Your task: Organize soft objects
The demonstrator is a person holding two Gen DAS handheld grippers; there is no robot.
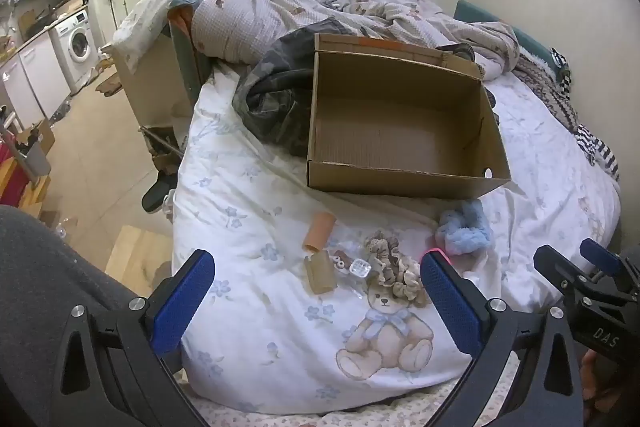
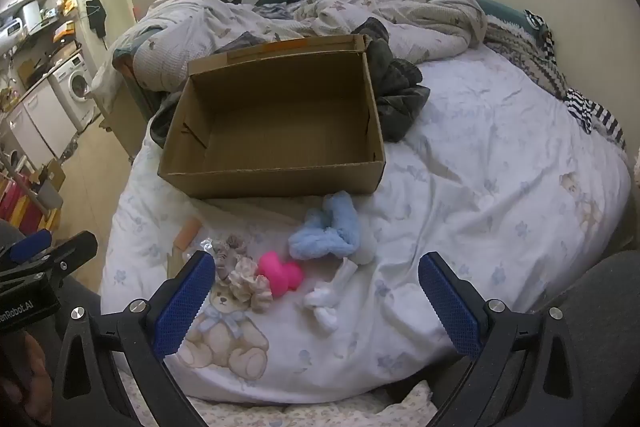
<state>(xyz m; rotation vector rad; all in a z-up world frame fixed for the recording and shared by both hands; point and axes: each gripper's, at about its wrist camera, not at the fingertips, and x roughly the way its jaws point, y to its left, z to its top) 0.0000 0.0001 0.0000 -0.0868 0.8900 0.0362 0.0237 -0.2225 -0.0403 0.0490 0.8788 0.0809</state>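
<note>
An open, empty cardboard box (image 1: pixel 400 131) (image 2: pixel 276 123) sits on the bed. In front of it lie a fluffy blue item (image 1: pixel 464 229) (image 2: pixel 332 227), beige scrunchies (image 1: pixel 396 269) (image 2: pixel 244 275), a pink soft toy (image 2: pixel 280 275), a small white fabric piece (image 2: pixel 330 297), and peach and tan pieces (image 1: pixel 319 233). My left gripper (image 1: pixel 316 287) is open and empty, held above the bedsheet near the scrunchies. My right gripper (image 2: pixel 316 291) is open and empty, above the pink toy and white piece; it also shows at the right edge of the left wrist view (image 1: pixel 576 263).
A rumpled duvet (image 1: pixel 280 7) and dark clothes (image 1: pixel 276 99) lie behind the box. Striped fabric (image 2: pixel 592 115) lies along the wall at right. The bed's left edge drops to a floor with a washing machine (image 1: pixel 78 45) and clutter.
</note>
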